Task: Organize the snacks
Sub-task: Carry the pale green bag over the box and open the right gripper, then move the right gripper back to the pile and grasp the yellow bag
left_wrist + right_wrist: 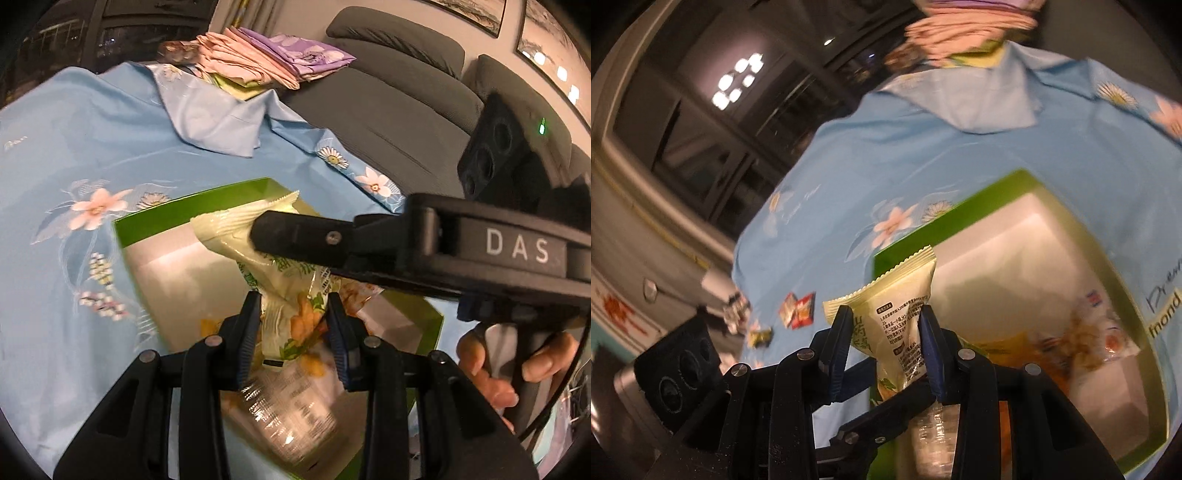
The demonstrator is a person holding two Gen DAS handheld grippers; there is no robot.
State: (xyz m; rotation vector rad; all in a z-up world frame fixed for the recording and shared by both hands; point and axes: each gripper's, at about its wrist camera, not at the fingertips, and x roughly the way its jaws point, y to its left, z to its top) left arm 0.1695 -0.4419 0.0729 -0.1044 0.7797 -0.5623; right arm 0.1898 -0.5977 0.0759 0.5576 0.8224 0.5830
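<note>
A pale green snack packet (pixel 236 240) (pixel 897 314) hangs over a green box (pixel 155 221) (pixel 960 214) with a white inside. My left gripper (pixel 293 314) is shut on the packet's lower end. My right gripper (pixel 884 332) is shut on its upper end and reaches in from the right in the left wrist view (pixel 266 229). Other snack packets lie in the box (pixel 1082 343). Loose snacks, a red pair (pixel 799 310) and a yellow-green one (pixel 759 338), lie on the blue flowered cloth (pixel 886 155).
Folded pink and purple cloths (pixel 258 59) are stacked at the far edge of the blue cloth (pixel 74 147). A dark grey sofa (pixel 388 110) stands behind on the right. Dark windows (pixel 720 129) are beyond the table.
</note>
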